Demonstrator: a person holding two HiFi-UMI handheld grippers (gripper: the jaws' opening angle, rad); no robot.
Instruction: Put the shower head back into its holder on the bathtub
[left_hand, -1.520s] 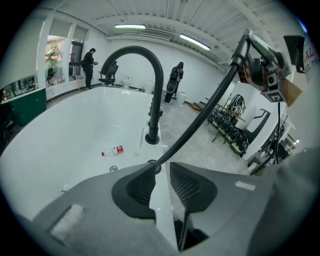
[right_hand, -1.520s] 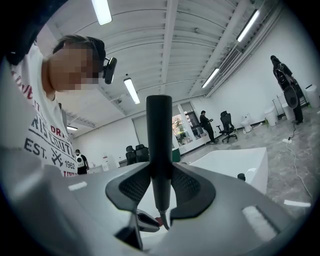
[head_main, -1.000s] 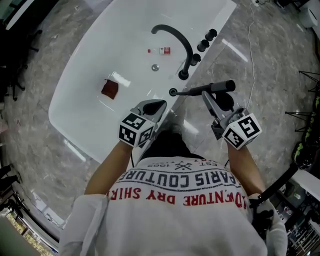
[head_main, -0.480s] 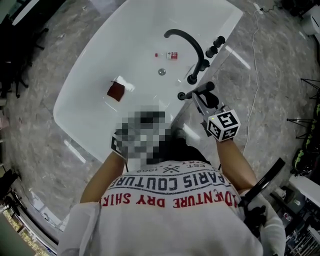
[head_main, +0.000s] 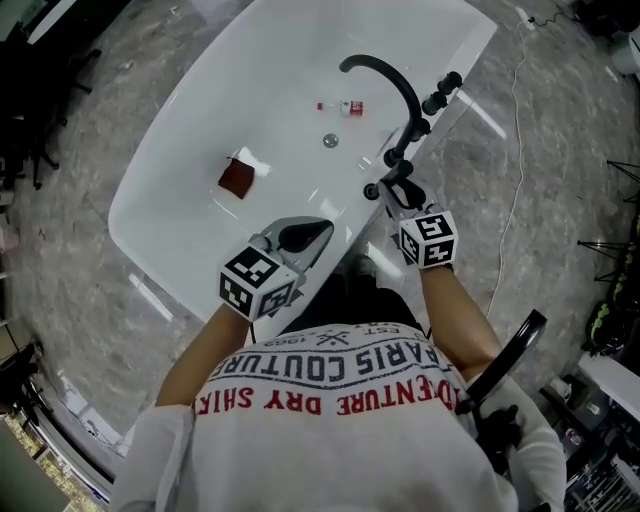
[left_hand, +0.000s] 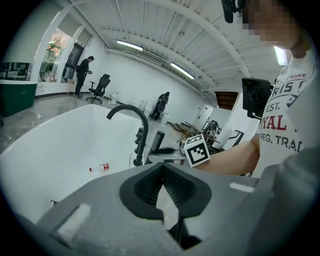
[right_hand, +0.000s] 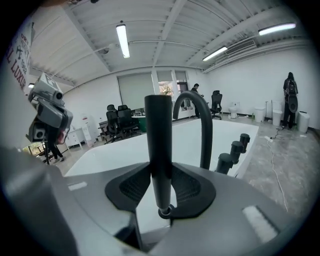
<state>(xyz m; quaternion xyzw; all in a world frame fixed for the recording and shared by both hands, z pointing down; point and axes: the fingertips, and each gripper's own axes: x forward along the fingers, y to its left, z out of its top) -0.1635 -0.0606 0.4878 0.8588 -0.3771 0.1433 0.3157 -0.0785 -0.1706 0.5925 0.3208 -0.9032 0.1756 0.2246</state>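
Observation:
The black stick-shaped shower head (right_hand: 159, 135) stands upright between the pads of my right gripper (right_hand: 161, 175), which is shut on it. Its lower end meets a small black ring, the holder (right_hand: 164, 213), on the white bathtub's rim (head_main: 345, 215). In the head view my right gripper (head_main: 400, 193) is at the rim just in front of the arched black faucet (head_main: 388, 82). My left gripper (head_main: 303, 234) hovers over the near rim to the left, shut and empty; in its own view its jaws (left_hand: 162, 175) meet with nothing between them.
Three black knobs (head_main: 440, 95) line the rim beyond the faucet. Inside the tub lie a red object (head_main: 237, 178), a small bottle (head_main: 345, 107) and the drain (head_main: 330, 141). A white cable (head_main: 516, 150) runs over the marble floor to the right.
My right gripper came down and in towards the tub rim, and the shower head swung from lying level to standing upright by the faucet. The left gripper shifted only slightly.

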